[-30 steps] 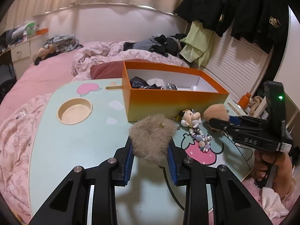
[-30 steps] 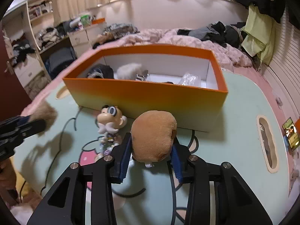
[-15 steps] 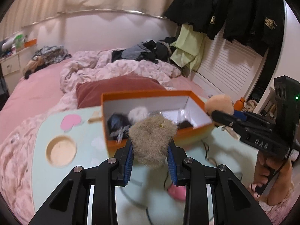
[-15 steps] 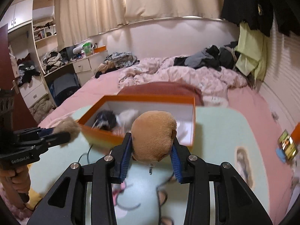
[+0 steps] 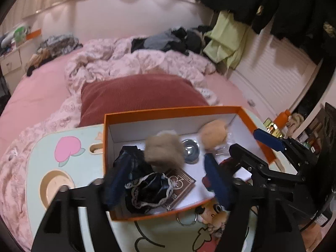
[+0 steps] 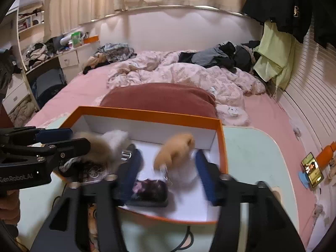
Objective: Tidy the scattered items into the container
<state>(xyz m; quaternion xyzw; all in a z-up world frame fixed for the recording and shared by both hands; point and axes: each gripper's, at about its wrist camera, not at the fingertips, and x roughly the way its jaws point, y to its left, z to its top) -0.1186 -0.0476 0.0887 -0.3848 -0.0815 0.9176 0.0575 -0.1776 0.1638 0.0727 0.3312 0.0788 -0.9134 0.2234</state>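
An orange box (image 5: 168, 112) with a white inside stands on the pale green table; it also shows in the right wrist view (image 6: 147, 113). My left gripper (image 5: 166, 178) is open above the box, and the grey-brown fuzzy pompom (image 5: 163, 153) is loose between and beyond its fingers, blurred. My right gripper (image 6: 168, 180) is open above the box too, and the tan plush ball (image 6: 174, 151) is loose in the box, blurred. The tan ball (image 5: 213, 134) and the right gripper's fingers (image 5: 268, 139) show in the left view.
The box holds a dark lace-trimmed pouch (image 5: 147, 189), a brown card case (image 5: 180, 180), a silver round thing (image 5: 190, 150) and a dark case (image 6: 150, 191). A cartoon figure keychain (image 5: 210, 214) lies on the table (image 5: 63, 159) before the box. A bed with a red pillow (image 5: 136, 94) is behind.
Both grippers moved forward over the box and opened. The fuzzy pompom and the tan plush ball left the jaws and dropped into the box.
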